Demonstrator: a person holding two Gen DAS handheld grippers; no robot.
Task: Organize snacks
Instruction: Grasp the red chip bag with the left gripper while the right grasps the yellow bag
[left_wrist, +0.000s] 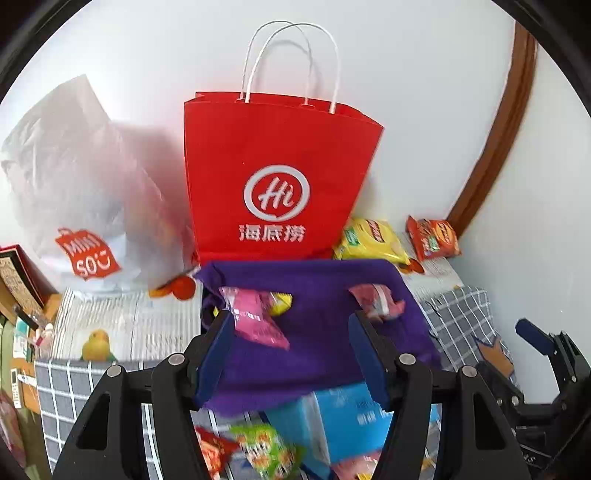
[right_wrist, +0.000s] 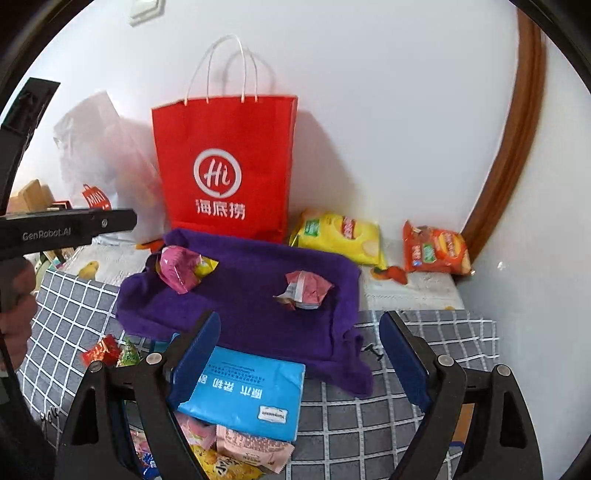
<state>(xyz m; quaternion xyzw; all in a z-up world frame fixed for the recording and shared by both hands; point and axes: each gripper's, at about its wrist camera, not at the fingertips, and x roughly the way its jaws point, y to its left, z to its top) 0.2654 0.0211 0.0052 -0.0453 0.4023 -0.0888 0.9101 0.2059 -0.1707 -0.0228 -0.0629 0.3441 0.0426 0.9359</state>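
A purple cloth (left_wrist: 317, 295) (right_wrist: 251, 295) lies spread in front of a red paper bag (left_wrist: 277, 177) (right_wrist: 225, 162). Two snacks rest on the cloth: a bright pink packet (left_wrist: 255, 321) (right_wrist: 179, 271) on the left, with a small yellow packet (left_wrist: 280, 302) tucked against it, and a paler pink packet (left_wrist: 375, 301) (right_wrist: 304, 290) on the right. My left gripper (left_wrist: 290, 321) hovers above the cloth's near edge, open and empty. My right gripper (right_wrist: 300, 317) hangs over the near side too, open wide with nothing between its pads.
A blue tissue pack (right_wrist: 243, 391) and several loose snacks (right_wrist: 236, 450) lie on the checked cloth (right_wrist: 369, 424) at the front. Yellow (right_wrist: 340, 236) and orange (right_wrist: 436, 251) chip bags sit at the back right. A white plastic bag (left_wrist: 85, 192) stands to the left.
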